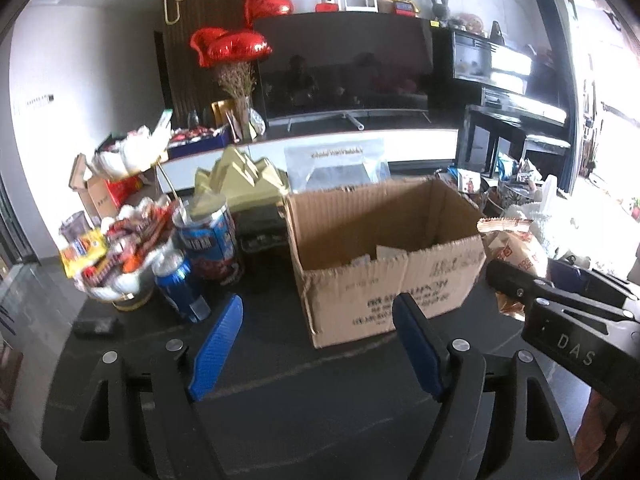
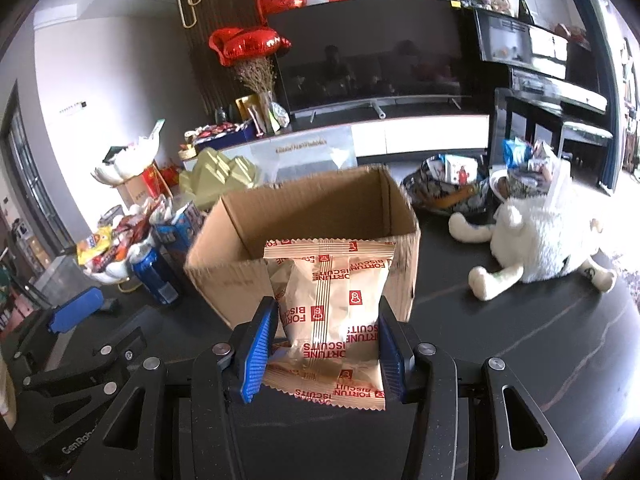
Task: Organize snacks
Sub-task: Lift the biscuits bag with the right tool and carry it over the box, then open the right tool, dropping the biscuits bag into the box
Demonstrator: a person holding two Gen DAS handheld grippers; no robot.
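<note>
The right gripper (image 2: 326, 344) clamps the biscuit packet (image 2: 330, 312) by its sides, just before the open cardboard box (image 2: 240, 272), likely for a drop-in. The left gripper (image 1: 316, 344) waits spread and empty above the surface (image 1: 280, 360).

A white plush toy (image 2: 536, 240) lies on the dark tabletop (image 2: 500, 360) at three o'clock. At twelve o'clock stands a black television (image 2: 372, 64) — red heart balloons (image 2: 248, 46) just beside it at eleven, above dried flowers (image 2: 256, 72). A black piano (image 2: 560, 76) sits at two o'clock.
</note>
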